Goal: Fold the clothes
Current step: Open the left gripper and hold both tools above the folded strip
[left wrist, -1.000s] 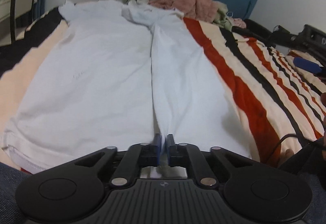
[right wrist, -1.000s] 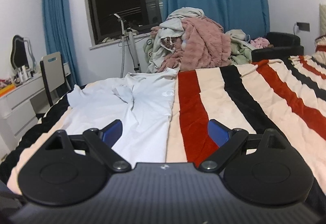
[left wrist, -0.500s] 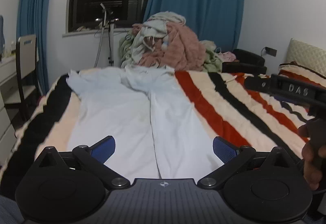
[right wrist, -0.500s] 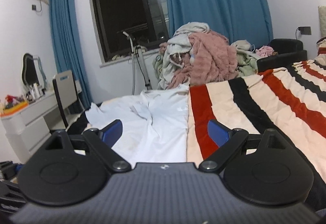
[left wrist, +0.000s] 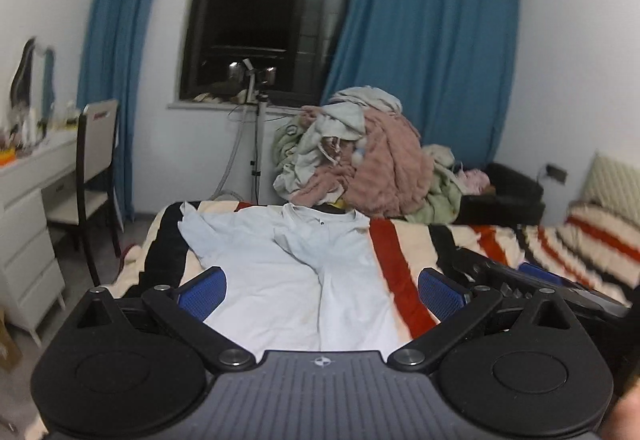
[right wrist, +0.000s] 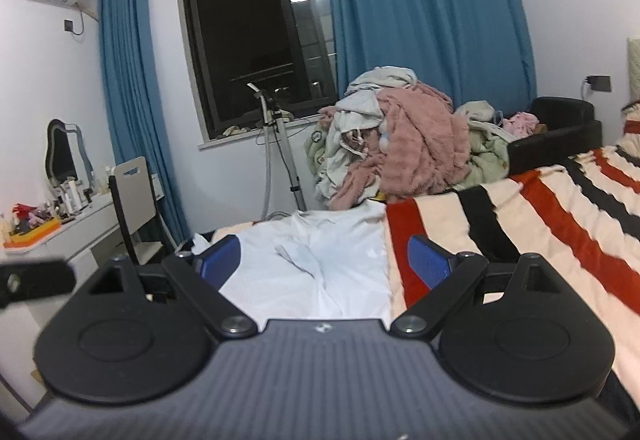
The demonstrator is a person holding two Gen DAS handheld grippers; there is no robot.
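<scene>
White cotton, a shirt (left wrist: 288,268), lies spread flat on the striped blanket (left wrist: 394,268) of the bed, collar toward the window end and hem toward the camera. One side panel is already turned inward, its edge forming a straight crease down the shirt's middle, so the garment looks partly folded, lengthwise; the opposite sleeve (left wrist: 192,226) lies spread out past the shirt's far left corner, not yet tucked in.

Both tools hang above the shirt's near hem, touching nothing. The left tool (left wrist: 320,292) is released, its blue pads (left wrist: 202,292) spread wide to either side of the crease, with cloth visible between them but well below. The right tool (right wrist: 324,260) is likewise released and empty, its pads framing the shirt's right edge where it meets the red stripe. Held high and level like this, the pair seems to be surveying the layout before choosing the next pinch points, probably the spread sleeve or the unfolded left side.

Beyond the shirt's collar sits a heap of unfolded laundry (right wrist: 400,143), pink fleece on top, likely the waiting stock for later rounds. Left of the shirt, off the bed, stand a chair (left wrist: 96,159) and a white desk (right wrist: 60,236) crowded with small items. Thin cotton will sag and wrinkle if lifted from one corner only, so two matched grips would suit.
</scene>
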